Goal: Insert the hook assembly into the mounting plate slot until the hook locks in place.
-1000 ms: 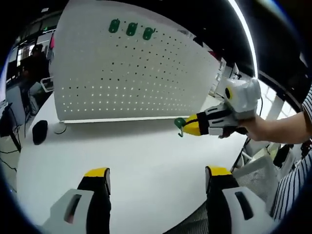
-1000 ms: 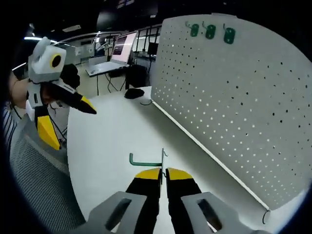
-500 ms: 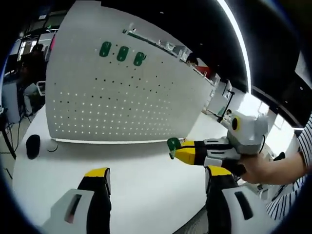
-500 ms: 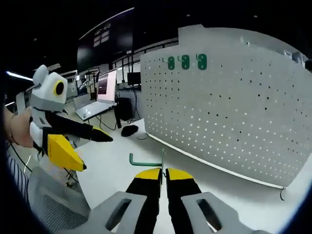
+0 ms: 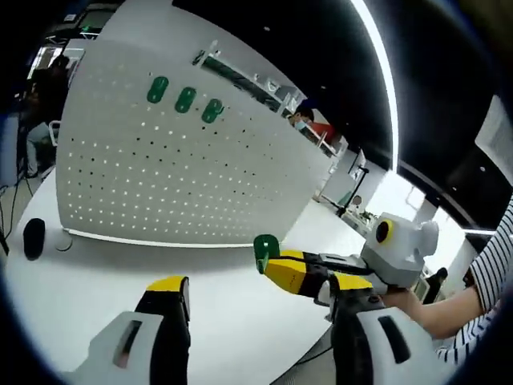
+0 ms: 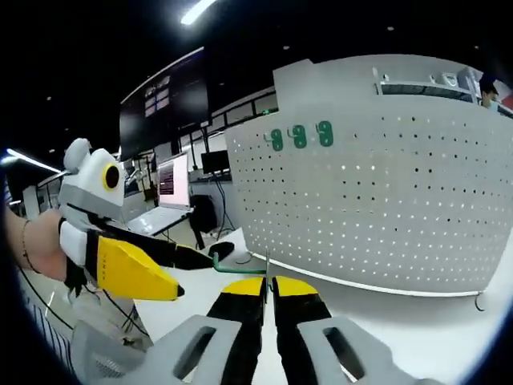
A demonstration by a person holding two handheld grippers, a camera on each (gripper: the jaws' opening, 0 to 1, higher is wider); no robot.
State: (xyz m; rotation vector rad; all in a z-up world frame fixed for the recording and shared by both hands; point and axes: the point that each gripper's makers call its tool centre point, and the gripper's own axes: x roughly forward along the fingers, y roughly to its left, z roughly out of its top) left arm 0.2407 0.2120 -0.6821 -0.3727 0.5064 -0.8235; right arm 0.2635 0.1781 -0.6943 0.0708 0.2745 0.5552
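The white pegboard mounting plate [image 5: 192,184] stands upright on the table, with three green hooks [image 5: 185,99] in its top rows. In the right gripper view the same pegboard [image 6: 385,200] carries those green hooks [image 6: 299,136] near its upper left. My right gripper [image 6: 268,282] is shut on a green hook assembly [image 6: 239,269] whose arm points left. It also enters the left gripper view as the right gripper [image 5: 276,269] with the green hook [image 5: 265,247] at its tip, short of the board. My left gripper [image 5: 256,293] is open and holds nothing; it appears as the left gripper [image 6: 188,273] close beside the hook.
A black mouse [image 5: 34,238] lies on the white table [image 5: 96,273] left of the board. A person's hand [image 5: 417,305] and striped sleeve [image 5: 489,281] hold the right gripper. A laptop [image 6: 164,216] sits on a desk behind. A small hook [image 6: 478,303] lies at the board's right foot.
Both views have tilted up toward the board. The right gripper with its hook has come left, close in front of the open left gripper. Neither grip has changed.
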